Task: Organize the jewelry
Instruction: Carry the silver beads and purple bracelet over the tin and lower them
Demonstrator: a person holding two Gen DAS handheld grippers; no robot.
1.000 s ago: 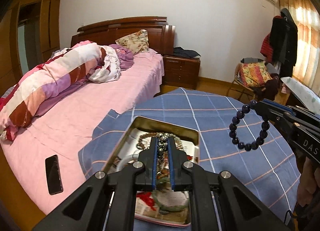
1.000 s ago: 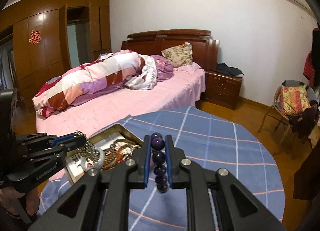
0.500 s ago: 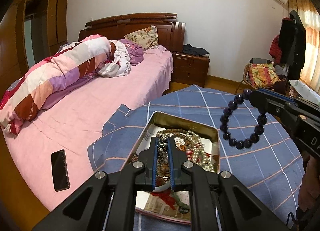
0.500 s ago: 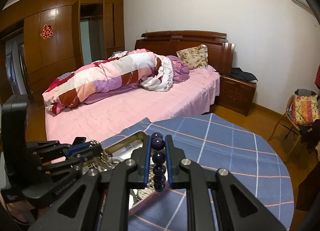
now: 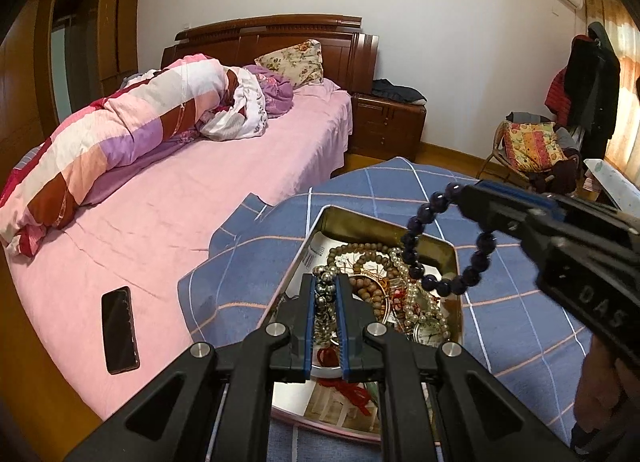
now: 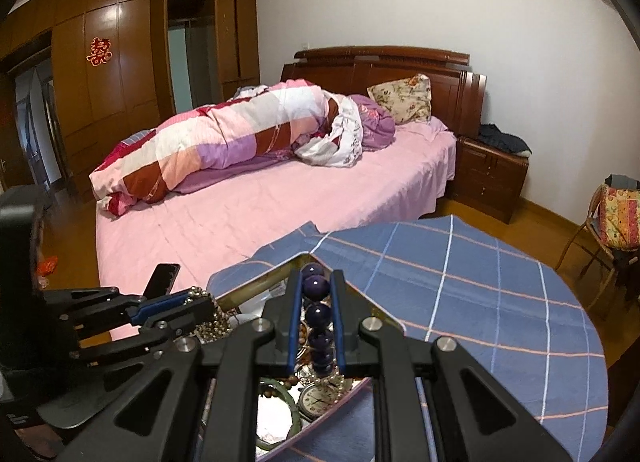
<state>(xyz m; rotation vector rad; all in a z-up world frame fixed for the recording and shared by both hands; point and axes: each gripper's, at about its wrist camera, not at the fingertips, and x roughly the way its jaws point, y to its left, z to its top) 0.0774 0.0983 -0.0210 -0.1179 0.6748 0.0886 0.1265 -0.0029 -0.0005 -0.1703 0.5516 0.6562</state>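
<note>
A gold metal tin (image 5: 362, 219) full of tangled jewelry sits on the blue checked tablecloth (image 5: 520, 326). My left gripper (image 5: 325, 282) is shut on a silver bead bracelet (image 5: 324, 294), held just over the tin's near half. My right gripper (image 6: 314, 282) is shut on a dark purple bead bracelet (image 6: 316, 286); in the left wrist view that purple bracelet (image 5: 440, 286) hangs as a loop above the tin's right side. Wooden beads (image 5: 360, 252), pearls (image 5: 416, 302) and a small watch (image 6: 318, 400) lie inside.
A pink bed (image 5: 180, 222) stands right behind the round table, with a black phone (image 5: 119, 330) on its near edge and a rolled quilt (image 5: 120, 134). A nightstand (image 5: 386, 130) and a chair with cushions (image 5: 532, 150) stand further back.
Both grippers moved in over the tin, each keeping its bracelet. The purple loop now hangs over the tin's right part instead of beside it.
</note>
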